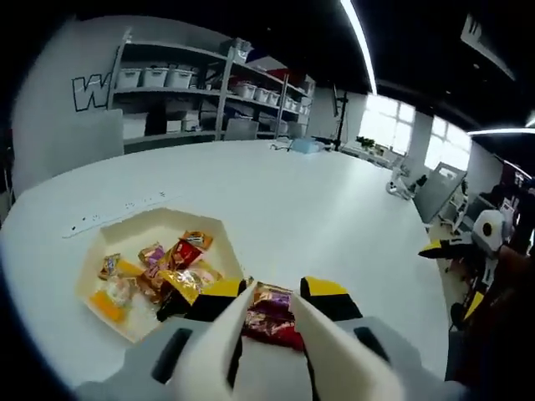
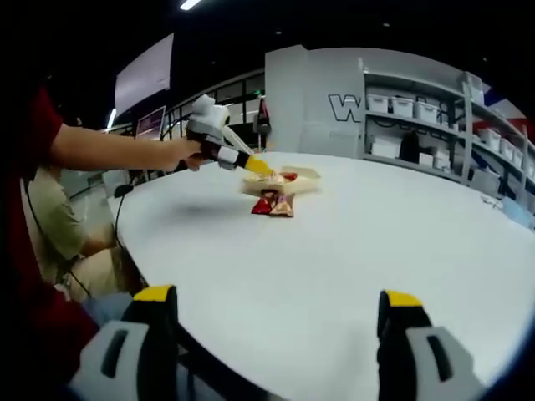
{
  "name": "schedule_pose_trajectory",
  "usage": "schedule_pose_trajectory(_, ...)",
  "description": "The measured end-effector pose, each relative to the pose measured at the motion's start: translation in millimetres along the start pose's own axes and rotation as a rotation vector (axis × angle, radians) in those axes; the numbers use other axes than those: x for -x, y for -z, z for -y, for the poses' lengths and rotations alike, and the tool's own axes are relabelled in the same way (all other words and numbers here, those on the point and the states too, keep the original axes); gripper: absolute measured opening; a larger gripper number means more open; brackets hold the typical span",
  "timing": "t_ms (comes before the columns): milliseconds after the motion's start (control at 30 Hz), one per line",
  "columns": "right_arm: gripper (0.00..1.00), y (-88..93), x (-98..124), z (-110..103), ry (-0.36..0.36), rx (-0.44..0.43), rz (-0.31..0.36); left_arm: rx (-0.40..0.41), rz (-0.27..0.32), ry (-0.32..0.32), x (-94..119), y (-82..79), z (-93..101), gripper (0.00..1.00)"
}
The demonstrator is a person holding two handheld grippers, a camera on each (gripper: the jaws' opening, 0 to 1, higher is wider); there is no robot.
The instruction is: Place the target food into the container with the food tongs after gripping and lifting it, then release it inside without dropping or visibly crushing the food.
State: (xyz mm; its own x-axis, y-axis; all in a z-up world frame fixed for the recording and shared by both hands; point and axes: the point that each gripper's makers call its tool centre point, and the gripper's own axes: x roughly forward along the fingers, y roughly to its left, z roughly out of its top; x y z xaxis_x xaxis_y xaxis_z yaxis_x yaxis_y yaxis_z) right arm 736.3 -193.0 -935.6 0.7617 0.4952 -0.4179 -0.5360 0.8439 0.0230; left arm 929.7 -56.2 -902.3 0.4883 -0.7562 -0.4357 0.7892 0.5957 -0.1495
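A dark red snack packet (image 1: 272, 316) (image 2: 273, 203) lies on the white table (image 1: 334, 217) just outside the cream hexagonal container (image 1: 125, 230) (image 2: 308, 175). Several wrapped snacks fill that container. My left gripper (image 1: 273, 290) (image 2: 253, 164) holds white food tongs (image 1: 219, 342) between its yellow-tipped jaws. The two tong arms reach to either side of the packet's near end. In the right gripper view the left gripper hovers above the packet with a gap, held by a hand (image 2: 185, 152). My right gripper (image 2: 278, 296) stands wide open, low over the near table, with nothing in it.
A power strip (image 1: 109, 215) lies on the table behind the container. Shelves with white bins (image 1: 192, 79) (image 2: 426, 113) line the wall. A seated person (image 2: 54, 221) is beside the table's edge. Chairs (image 1: 447, 249) stand at the far side.
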Motion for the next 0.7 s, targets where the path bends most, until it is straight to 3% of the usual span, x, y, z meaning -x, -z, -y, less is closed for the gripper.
schedule_pose_trajectory(333,0.99,-0.2,1.3,-3.2,-0.003,0.005,0.003,-0.032,-0.021,0.015,-13.0,14.0,7.9,0.24)
schedule_pose_trajectory(433,0.99,0.3,2.0,-3.5,-0.004,0.006,0.002,-0.062,-0.078,0.01,-16.3,29.1,3.9,0.24)
schedule_pose_trajectory(500,0.99,-0.7,2.9,-4.0,-0.003,0.007,0.005,-0.07,-0.049,0.017,-13.8,26.8,4.1,0.24)
schedule_pose_trajectory(567,0.99,-1.5,3.6,-4.2,-0.003,0.001,0.01,-0.023,-0.061,0.027,-9.4,29.0,3.7,0.24)
schedule_pose_trajectory(700,0.99,0.2,2.1,-5.9,-0.007,0.008,0.004,-0.025,-0.066,0.029,3.7,35.4,6.8,0.24)
